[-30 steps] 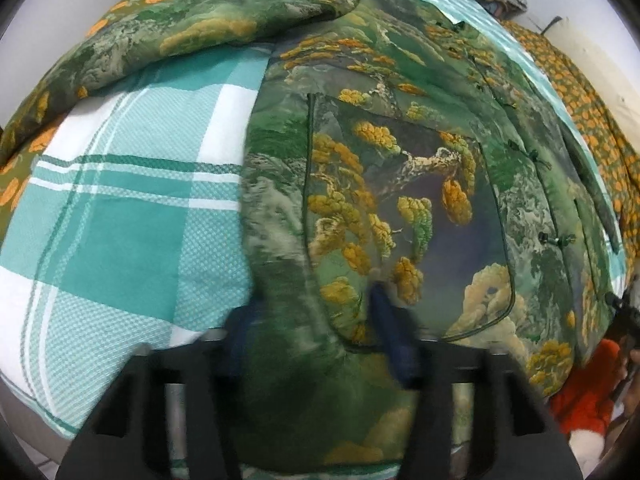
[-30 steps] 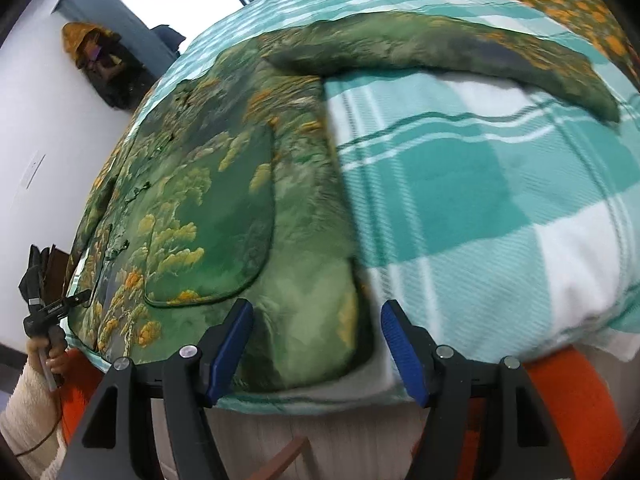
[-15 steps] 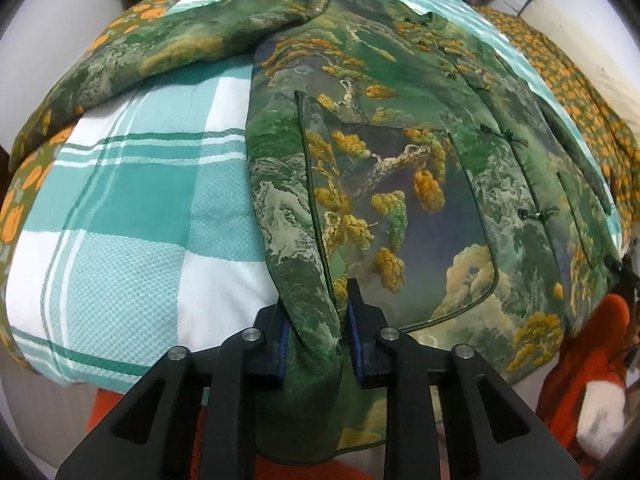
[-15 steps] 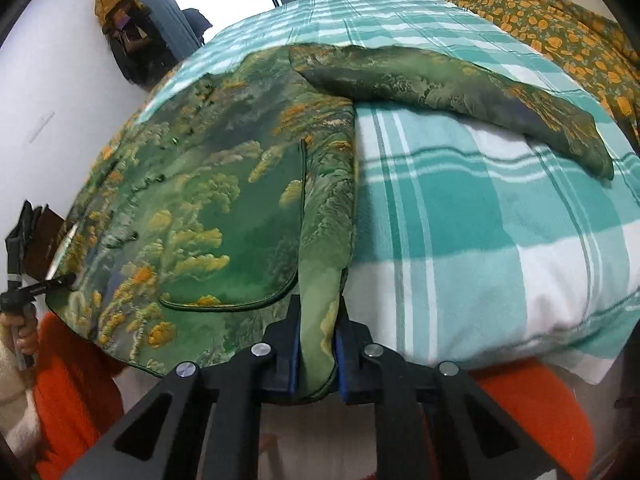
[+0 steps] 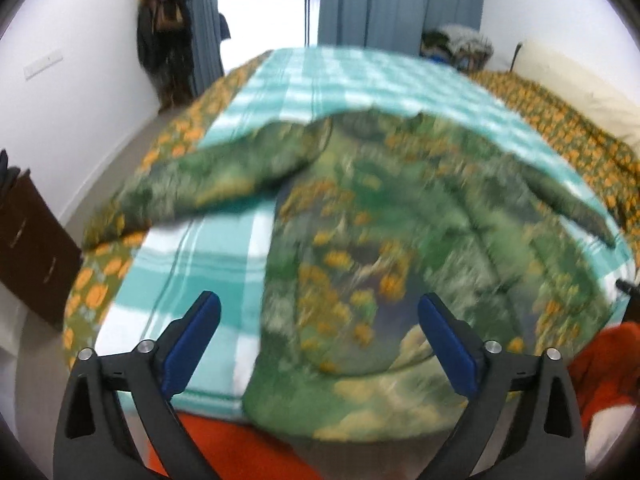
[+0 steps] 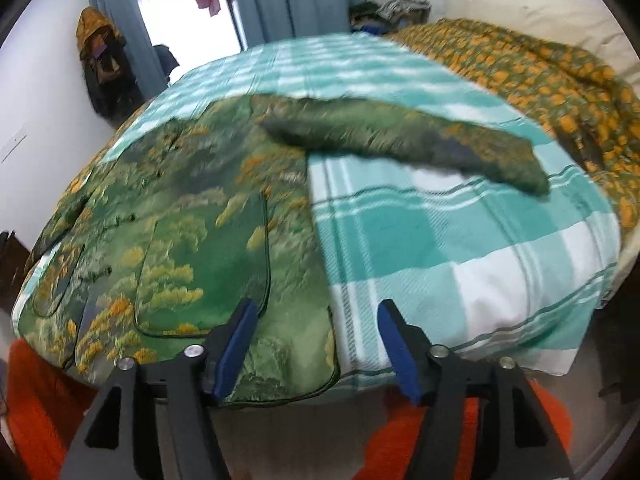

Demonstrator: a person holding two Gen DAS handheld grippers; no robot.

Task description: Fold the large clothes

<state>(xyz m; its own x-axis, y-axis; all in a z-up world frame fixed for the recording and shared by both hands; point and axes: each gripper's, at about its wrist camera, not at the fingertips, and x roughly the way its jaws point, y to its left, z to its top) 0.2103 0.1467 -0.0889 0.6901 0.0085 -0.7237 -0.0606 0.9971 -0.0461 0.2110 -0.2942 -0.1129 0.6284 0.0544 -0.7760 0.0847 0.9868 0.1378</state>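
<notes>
A large green brocade jacket (image 5: pixel 380 220) with orange and yellow trees lies spread flat on a teal-and-white checked blanket (image 5: pixel 192 264), its hem at the bed's near edge. One sleeve (image 5: pixel 200 184) stretches left, the other sleeve (image 6: pixel 400 136) right. My left gripper (image 5: pixel 319 300) hovers above the hem with jaws opening wide; the blue pads (image 5: pixel 192 340) touch nothing. In the right wrist view the jacket (image 6: pixel 180 220) fills the left half. My right gripper (image 6: pixel 318 308) hangs over its right side edge, jaws opening, pads clear of the cloth.
An orange-flowered duvet (image 6: pixel 540 80) is bunched along the bed's right side. Orange-red cloth (image 5: pixel 600 360) sits below the near edge. A dark wooden cabinet (image 5: pixel 28 240) stands at the left wall. Clothes pile (image 6: pixel 396 8), hanging coat (image 5: pixel 164 20) and grey curtains are at the far end.
Half a second ago both grippers were shut on the jacket's hem. Both have let go, opened, and risen back from the bed, so more of the room shows.
</notes>
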